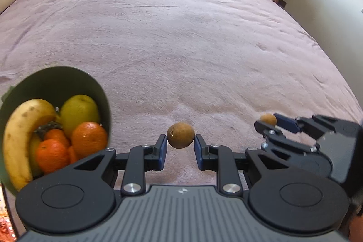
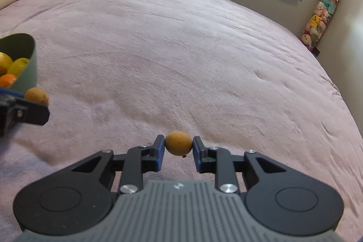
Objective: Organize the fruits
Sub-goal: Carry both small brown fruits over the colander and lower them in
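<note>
Both grippers, left [image 1: 180, 146] and right [image 2: 178, 152], each pinch a small brown fruit [image 1: 180, 135]; the bowl [image 1: 68, 81] is already nearly full, so I reckon these two are last.

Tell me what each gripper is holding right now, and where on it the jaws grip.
The left gripper pinches a small round brown fruit by its opposite sides. The right gripper pinches a second small brown fruit the same way.

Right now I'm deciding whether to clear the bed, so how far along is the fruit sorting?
Done: the green bowl already holds a banana, oranges and a yellow-green fruit. In hand: the left gripper and right gripper each pinch a small brown fruit. Left: dropping both into the bowl; no other loose fruit shows.
</note>
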Demonstrator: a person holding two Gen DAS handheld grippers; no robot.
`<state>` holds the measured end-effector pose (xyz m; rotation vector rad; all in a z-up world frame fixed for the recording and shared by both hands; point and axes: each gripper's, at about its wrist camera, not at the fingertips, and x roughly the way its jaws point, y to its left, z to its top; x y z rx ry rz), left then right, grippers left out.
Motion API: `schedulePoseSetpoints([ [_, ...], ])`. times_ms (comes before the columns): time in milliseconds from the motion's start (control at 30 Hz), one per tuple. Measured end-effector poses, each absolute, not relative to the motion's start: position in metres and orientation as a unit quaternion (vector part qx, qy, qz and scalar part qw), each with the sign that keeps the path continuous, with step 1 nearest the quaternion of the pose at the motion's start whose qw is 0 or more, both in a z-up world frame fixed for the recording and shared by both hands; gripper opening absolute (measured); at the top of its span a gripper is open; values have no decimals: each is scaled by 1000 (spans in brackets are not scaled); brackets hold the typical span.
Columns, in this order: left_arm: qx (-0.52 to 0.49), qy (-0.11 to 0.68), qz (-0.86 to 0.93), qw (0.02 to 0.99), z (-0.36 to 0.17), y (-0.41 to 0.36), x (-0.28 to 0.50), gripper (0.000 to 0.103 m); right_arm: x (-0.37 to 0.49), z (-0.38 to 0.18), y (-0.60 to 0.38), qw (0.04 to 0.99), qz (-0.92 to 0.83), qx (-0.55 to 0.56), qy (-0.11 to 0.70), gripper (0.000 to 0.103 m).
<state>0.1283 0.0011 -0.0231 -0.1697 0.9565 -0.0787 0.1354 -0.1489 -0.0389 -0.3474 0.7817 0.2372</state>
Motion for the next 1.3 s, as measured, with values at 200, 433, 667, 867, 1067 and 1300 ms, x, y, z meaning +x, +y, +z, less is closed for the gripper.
schedulePoseSetpoints([
  [200,-70,453,-34,888,-2,13,126,28,119,-14,-129,905,155,-166,360,23],
  [433,-68,439,-22,896,20,33,122,28,113,14,-96,906,203,-170,330,23],
  [667,-85,434,2,897,30,62,123,28,117,33,-60,898,257,-176,311,23],
  [867,-87,439,44,893,32,86,126,28,116,39,-20,880,308,-210,294,23],
  [1067,-105,456,64,881,25,110,130,28,122,33,13,857,350,-241,291,23],
  [1300,-124,493,85,857,6,127,140,28,143,17,35,829,385,-261,309,22],
])
